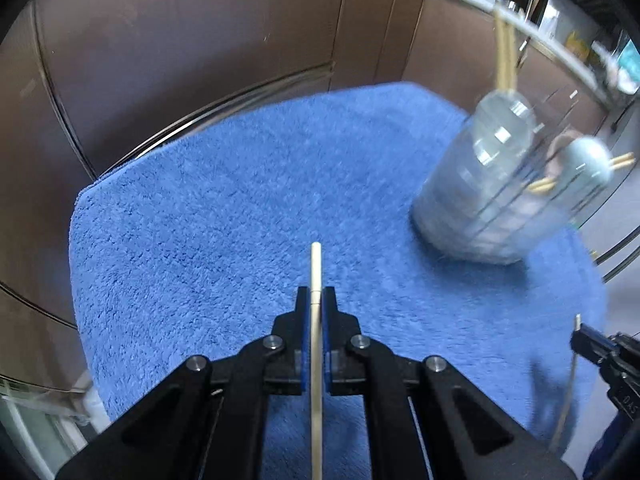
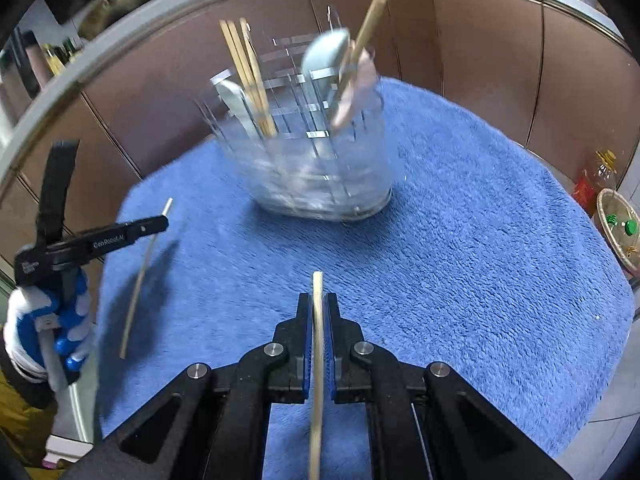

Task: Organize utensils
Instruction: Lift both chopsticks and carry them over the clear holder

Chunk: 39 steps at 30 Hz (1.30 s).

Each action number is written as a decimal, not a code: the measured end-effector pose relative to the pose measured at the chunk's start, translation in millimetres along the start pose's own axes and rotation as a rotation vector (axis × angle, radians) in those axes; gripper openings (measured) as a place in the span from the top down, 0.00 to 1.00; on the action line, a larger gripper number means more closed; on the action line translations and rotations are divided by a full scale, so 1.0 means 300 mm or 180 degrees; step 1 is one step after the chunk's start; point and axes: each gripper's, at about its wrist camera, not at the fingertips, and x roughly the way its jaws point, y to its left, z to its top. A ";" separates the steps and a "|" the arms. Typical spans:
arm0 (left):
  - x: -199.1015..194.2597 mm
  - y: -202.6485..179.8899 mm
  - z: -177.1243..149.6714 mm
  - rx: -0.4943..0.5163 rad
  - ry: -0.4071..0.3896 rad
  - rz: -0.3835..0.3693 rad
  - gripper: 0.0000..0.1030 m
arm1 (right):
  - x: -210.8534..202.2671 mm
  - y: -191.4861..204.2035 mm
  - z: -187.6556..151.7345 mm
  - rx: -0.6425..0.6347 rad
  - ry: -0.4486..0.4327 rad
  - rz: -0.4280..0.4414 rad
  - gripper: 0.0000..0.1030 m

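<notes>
My left gripper point(image 1: 316, 294) is shut on a pale wooden chopstick point(image 1: 316, 264) held above the blue mat point(image 1: 224, 200). My right gripper point(image 2: 318, 300) is shut on another wooden chopstick point(image 2: 318, 284). A clear utensil holder point(image 2: 320, 168) stands at the back of the mat with several chopsticks point(image 2: 248, 76), a light blue spoon point(image 2: 324, 56) and a pink spoon point(image 2: 352, 96). It also shows blurred in the left wrist view point(image 1: 496, 184), at the right. The left gripper point(image 2: 158, 224) with its chopstick point(image 2: 140, 280) appears at the left of the right wrist view.
Brown cabinet fronts point(image 2: 480, 48) curve behind the mat. A basket point(image 2: 620, 232) and a bottle point(image 2: 596, 180) sit on the floor at the right. The right gripper point(image 1: 580, 338) shows at the right edge of the left wrist view.
</notes>
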 end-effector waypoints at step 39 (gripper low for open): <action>-0.411 -0.336 0.535 -0.0363 -0.2346 -0.0925 0.96 | -0.363 0.101 0.466 -0.0339 -0.2194 0.0022 0.94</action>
